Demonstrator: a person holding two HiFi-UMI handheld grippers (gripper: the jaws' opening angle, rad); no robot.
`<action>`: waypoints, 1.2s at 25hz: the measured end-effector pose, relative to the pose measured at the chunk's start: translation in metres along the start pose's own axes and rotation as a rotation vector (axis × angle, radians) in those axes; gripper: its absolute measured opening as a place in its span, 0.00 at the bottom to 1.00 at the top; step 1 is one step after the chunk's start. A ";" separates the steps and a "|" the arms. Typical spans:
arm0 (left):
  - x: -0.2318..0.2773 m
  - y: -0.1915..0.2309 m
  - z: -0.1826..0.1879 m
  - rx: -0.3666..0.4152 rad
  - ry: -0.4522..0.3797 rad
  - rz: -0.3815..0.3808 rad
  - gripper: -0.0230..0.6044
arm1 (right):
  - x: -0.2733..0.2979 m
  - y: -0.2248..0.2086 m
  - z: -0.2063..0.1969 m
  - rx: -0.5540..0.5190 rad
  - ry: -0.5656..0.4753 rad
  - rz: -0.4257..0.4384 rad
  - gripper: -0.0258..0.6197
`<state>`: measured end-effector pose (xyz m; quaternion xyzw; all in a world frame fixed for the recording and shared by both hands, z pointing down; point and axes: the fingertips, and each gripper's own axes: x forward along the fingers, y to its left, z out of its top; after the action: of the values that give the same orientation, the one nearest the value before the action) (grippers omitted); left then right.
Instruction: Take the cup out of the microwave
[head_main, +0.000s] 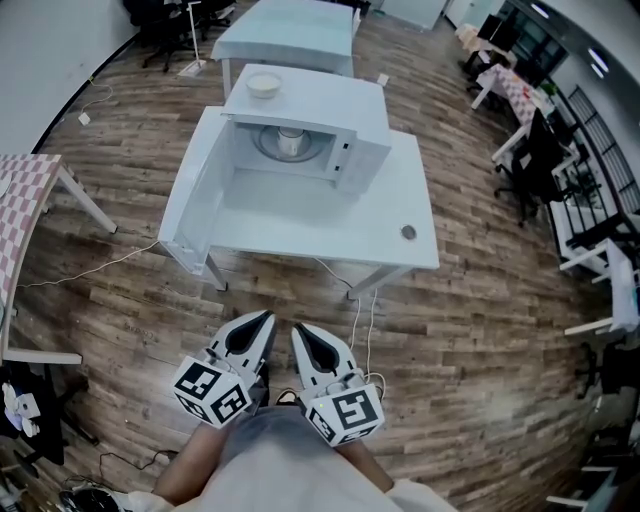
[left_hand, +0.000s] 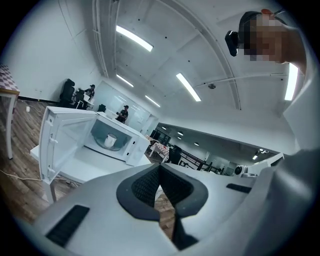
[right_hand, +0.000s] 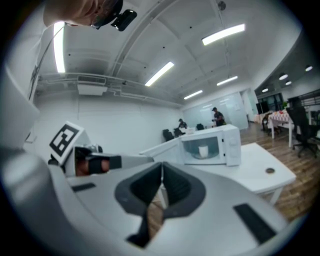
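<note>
A white microwave (head_main: 345, 105) stands on a white table (head_main: 330, 225) ahead of me, its door (head_main: 195, 195) swung wide to the left. Inside, on the glass turntable, stands a white cup (head_main: 290, 140), which also shows in the left gripper view as the cup (left_hand: 111, 140) and in the right gripper view as the cup (right_hand: 203, 150). My left gripper (head_main: 268, 316) and right gripper (head_main: 297, 328) hang side by side over the wooden floor, well short of the table. Both are shut and empty, the left gripper (left_hand: 160, 167) and the right gripper (right_hand: 162, 165) pointing toward the microwave.
A shallow white bowl (head_main: 264, 84) sits on top of the microwave. The table has a round cable hole (head_main: 408, 232) near its right front corner. Cables trail on the floor under the table. A checkered table (head_main: 20, 200) stands at the left, and desks with office chairs (head_main: 530, 160) at the right.
</note>
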<state>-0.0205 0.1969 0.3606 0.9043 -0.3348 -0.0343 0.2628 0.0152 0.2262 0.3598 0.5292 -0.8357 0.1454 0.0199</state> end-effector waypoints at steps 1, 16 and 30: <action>0.003 0.004 0.000 -0.003 0.010 -0.001 0.05 | 0.005 -0.002 0.000 -0.002 0.006 -0.003 0.07; 0.042 0.056 0.042 -0.029 0.025 -0.047 0.05 | 0.081 -0.024 0.006 0.009 0.073 -0.040 0.08; 0.060 0.086 0.084 -0.010 0.006 -0.150 0.05 | 0.141 -0.023 0.037 -0.043 0.040 -0.065 0.08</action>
<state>-0.0443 0.0665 0.3380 0.9255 -0.2653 -0.0528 0.2650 -0.0221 0.0833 0.3554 0.5526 -0.8204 0.1372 0.0528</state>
